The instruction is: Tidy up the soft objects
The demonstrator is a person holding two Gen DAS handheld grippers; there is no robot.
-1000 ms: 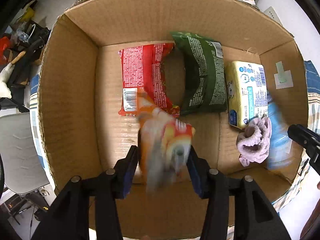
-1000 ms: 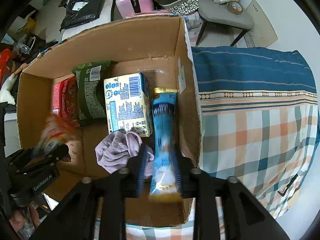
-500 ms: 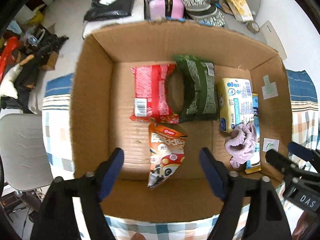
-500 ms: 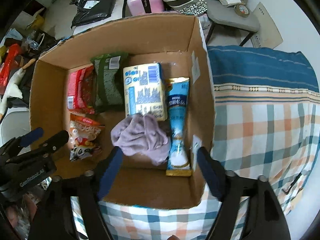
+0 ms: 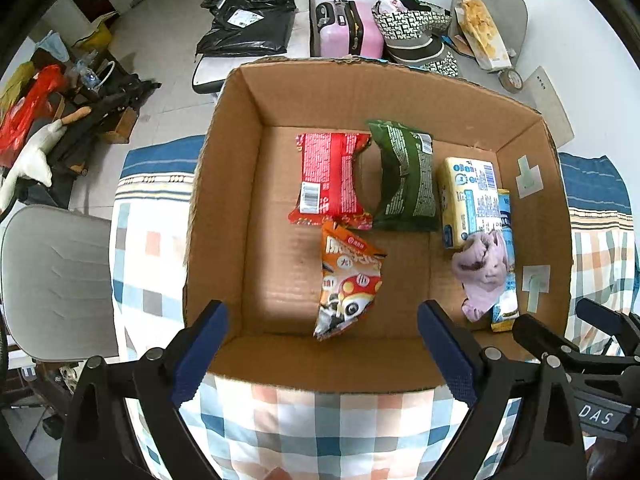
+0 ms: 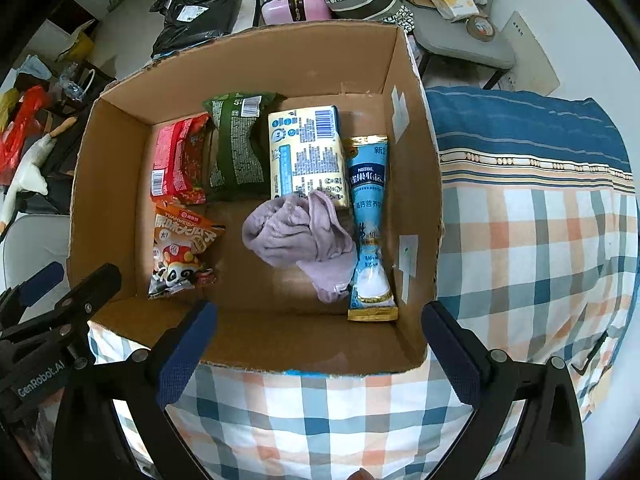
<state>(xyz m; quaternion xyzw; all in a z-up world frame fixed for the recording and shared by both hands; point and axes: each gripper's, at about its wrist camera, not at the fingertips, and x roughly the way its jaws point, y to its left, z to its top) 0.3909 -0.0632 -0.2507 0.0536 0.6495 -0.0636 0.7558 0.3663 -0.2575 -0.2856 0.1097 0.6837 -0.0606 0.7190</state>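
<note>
One cardboard box (image 6: 416, 128) on checked cloth (image 6: 532, 248), holding six soft things: red packet (image 5: 330, 178), green packet (image 5: 406, 182), yellow pack (image 6: 306, 150), blue pouch (image 6: 370, 224), orange snack bag (image 5: 346, 280), lilac cloth (image 6: 302, 234). Left gripper (image 5: 322, 354), right gripper (image 6: 318, 354): spread wide, empty.

Box (image 6: 112, 184): on the checked cloth (image 6: 532, 240).
Far row, left to right: noodle packet (image 6: 178, 162), dark pouch (image 6: 236, 148), tissue pack (image 6: 306, 152).
Right wall: tube sachet (image 6: 370, 216) beside it.
Cloth bundle (image 6: 296, 236): seemingly overlapping the tissue pack and sachet.
Near left: snack bag (image 6: 182, 246).
</note>
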